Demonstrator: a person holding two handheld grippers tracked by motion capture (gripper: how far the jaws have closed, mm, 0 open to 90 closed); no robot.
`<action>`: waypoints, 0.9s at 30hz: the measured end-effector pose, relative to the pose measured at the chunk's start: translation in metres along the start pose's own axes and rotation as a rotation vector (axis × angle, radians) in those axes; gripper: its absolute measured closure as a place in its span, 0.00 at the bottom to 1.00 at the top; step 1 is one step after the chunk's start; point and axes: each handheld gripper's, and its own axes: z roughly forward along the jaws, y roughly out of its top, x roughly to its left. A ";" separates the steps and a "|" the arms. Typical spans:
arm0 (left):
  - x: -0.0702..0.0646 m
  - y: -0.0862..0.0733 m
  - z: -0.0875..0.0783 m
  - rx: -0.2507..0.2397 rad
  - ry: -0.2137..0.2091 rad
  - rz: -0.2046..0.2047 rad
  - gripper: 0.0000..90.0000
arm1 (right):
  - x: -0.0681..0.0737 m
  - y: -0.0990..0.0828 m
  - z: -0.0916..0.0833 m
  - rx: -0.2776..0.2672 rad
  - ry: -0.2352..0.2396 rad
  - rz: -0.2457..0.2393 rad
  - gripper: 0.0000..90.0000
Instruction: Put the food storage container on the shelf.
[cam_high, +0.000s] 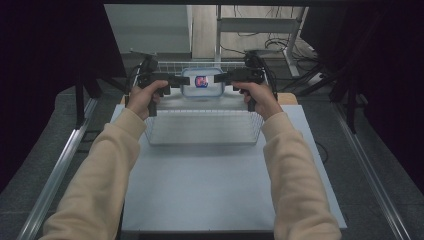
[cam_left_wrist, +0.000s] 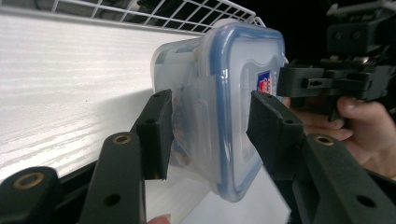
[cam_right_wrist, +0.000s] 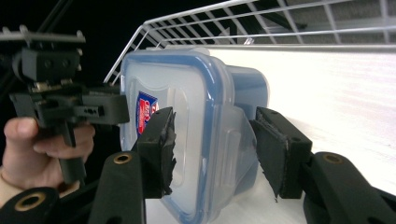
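Black foam-padded fingers (cam_left_wrist: 159, 130) of both grippers clamp opposite ends of a clear, blue-rimmed plastic container (cam_high: 202, 82).

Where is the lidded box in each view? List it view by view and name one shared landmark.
High view: box at top centre, over the wire basket, between the left gripper and right gripper.
Left gripper view: box at centre, lid edge between that gripper's jaws.
Right gripper view: box at centre, lid edge between that gripper's jaws.
Shared landmark: the red-and-blue label on the lid.
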 end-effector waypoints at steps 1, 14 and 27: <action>0.003 0.001 0.001 -0.005 -0.013 -0.018 0.57 | -0.001 0.001 0.002 0.003 -0.004 0.012 0.54; 0.019 0.004 0.008 -0.012 -0.047 -0.117 0.53 | -0.015 0.007 0.012 -0.007 -0.008 0.191 0.52; 0.000 -0.002 -0.006 -0.118 0.033 0.005 0.25 | 0.006 -0.005 0.005 -0.140 -0.077 0.062 0.19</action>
